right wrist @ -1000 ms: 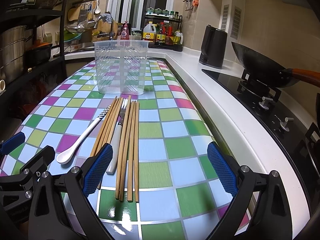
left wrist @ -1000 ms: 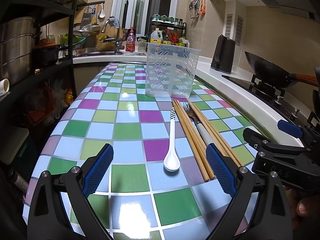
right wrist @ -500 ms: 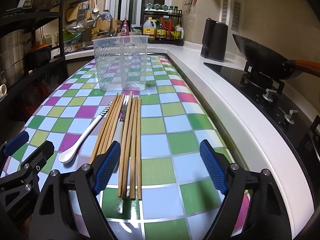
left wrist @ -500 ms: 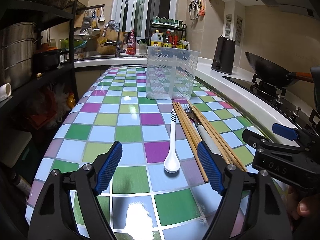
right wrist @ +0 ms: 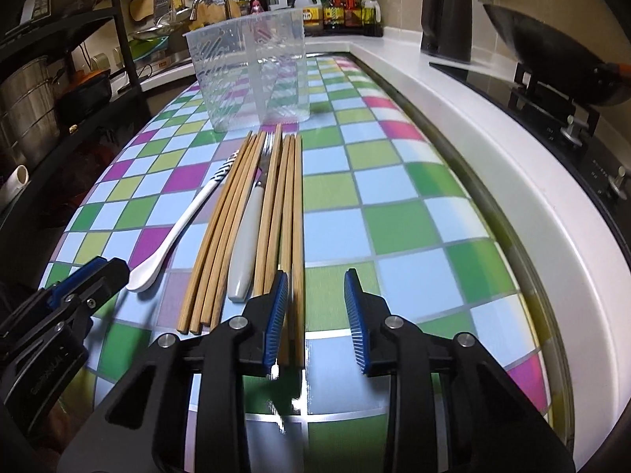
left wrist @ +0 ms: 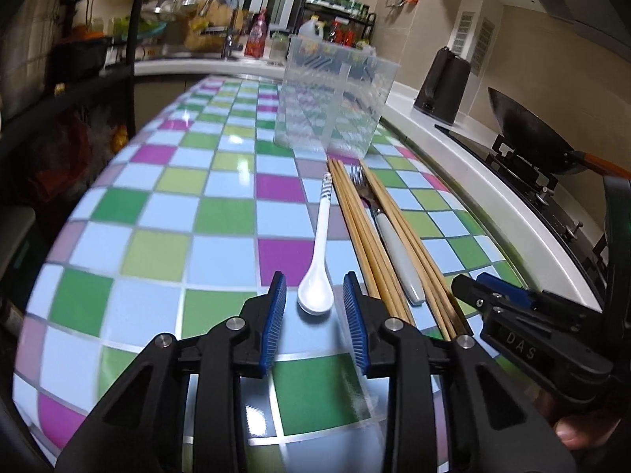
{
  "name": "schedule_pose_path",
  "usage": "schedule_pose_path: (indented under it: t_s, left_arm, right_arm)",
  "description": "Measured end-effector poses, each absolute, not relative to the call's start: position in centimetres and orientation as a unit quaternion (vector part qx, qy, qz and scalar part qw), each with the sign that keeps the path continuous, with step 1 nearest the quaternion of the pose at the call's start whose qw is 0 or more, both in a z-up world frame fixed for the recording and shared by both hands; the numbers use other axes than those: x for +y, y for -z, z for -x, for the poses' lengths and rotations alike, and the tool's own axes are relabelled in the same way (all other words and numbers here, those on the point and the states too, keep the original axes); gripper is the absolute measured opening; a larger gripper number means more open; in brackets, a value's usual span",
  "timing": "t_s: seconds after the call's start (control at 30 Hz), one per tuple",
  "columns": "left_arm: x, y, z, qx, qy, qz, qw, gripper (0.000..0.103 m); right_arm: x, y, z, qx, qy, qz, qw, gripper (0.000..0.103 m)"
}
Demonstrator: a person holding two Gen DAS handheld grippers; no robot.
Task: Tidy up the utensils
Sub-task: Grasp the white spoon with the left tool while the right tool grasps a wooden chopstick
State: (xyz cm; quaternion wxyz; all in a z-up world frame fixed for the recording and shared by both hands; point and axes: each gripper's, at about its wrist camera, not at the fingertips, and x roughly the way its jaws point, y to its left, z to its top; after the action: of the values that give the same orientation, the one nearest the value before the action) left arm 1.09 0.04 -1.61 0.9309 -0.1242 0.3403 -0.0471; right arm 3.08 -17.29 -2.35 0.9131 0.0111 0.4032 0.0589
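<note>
A white spoon [left wrist: 319,252] lies on the checkered table [left wrist: 165,244], its bowl toward me. To its right lie wooden chopsticks [left wrist: 355,216] in two bundles with a pale-handled fork [left wrist: 394,244] between them. My left gripper [left wrist: 315,307] is closing, its blue pads on either side of the spoon's bowl, with a gap on both sides. My right gripper [right wrist: 315,303] is closing too. The near ends of the right chopsticks [right wrist: 294,205] lie beside its left pad, and the right pad is apart from them. A clear two-part container [right wrist: 252,71] stands upright beyond the utensils.
A white counter edge [right wrist: 493,165] runs along the table's right side, with a stove and a black wok [right wrist: 552,63] behind it. A dark kettle [right wrist: 445,19] stands at the far right. Black shelves with pots [right wrist: 27,110] line the left. Bottles and a sink fill the back.
Both grippers' jaws have narrowed a lot. The left now frames the spoon's bowl. The right has dropped lower, its left pad now by the ends of the right chopsticks.
</note>
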Motion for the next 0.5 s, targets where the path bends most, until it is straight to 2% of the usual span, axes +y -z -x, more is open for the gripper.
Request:
schedule_pose_path:
  t_s: [0.3, 0.5]
  left_arm:
    - [0.0, 3.0, -2.8, 0.388, 0.037, 0.181, 0.903, 0.015]
    - [-1.2, 3.3, -2.9, 0.393, 0.031, 0.154, 0.906, 0.015]
  right_arm:
    - [-17.5, 2.9, -3.6, 0.423, -0.059, -0.010, 0.904, 0.029]
    - [-17.3, 2.9, -3.4, 0.427, -0.061, -0.007, 0.902, 0.026]
